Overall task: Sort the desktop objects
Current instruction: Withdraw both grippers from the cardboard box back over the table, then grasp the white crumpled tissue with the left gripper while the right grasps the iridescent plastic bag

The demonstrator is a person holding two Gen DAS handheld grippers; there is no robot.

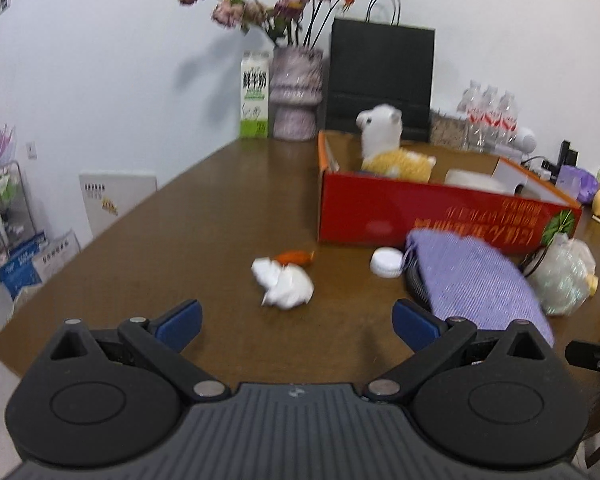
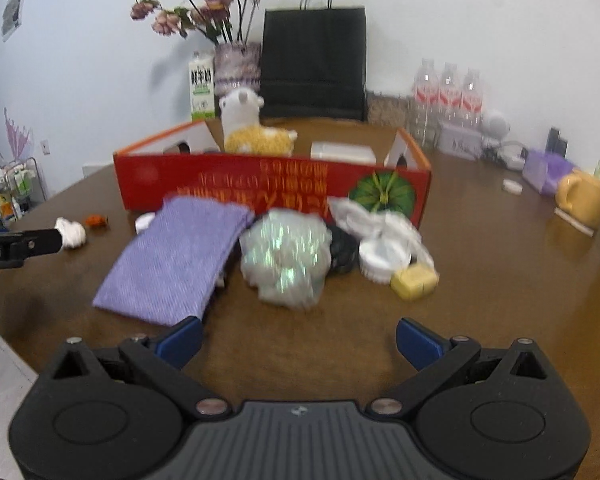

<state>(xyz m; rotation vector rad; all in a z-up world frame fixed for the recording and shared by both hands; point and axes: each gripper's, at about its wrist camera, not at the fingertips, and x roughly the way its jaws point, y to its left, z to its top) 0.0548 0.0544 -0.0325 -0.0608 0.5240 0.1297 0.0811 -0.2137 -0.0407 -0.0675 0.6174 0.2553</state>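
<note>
Clutter lies loose on a brown wooden table (image 1: 204, 216) in front of a red cardboard box (image 2: 236, 188), which already holds a plush alpaca (image 2: 256, 132) and a white container (image 2: 342, 151). Both grippers hover low over the near edge, each with its blue-tipped jaws spread wide and nothing between them.

The left gripper (image 1: 298, 322) faces a crumpled white tissue (image 1: 283, 283), which sits just ahead of its open jaws with a small orange object (image 1: 294, 257) touching its far side. To the right lie a white round lid (image 1: 387, 262) and a folded purple cloth (image 1: 474, 280).

The right gripper (image 2: 298, 342) faces a crinkled clear plastic bag (image 2: 286, 258), with the purple cloth just left of it and a dark round object (image 2: 343, 250), a white tub (image 2: 382, 260) and a yellow block (image 2: 414, 280) crowded to its right.

The tissue looks like the likely next pick for the left gripper. It is soft and light, so the jaws should come down straddling it and close gently around its bulk, keeping clear of the orange piece behind. The plastic bag would likely slip and crumple; a grip low on its middle seems safest. Both views are somewhat blurred, so small details are uncertain.
</note>
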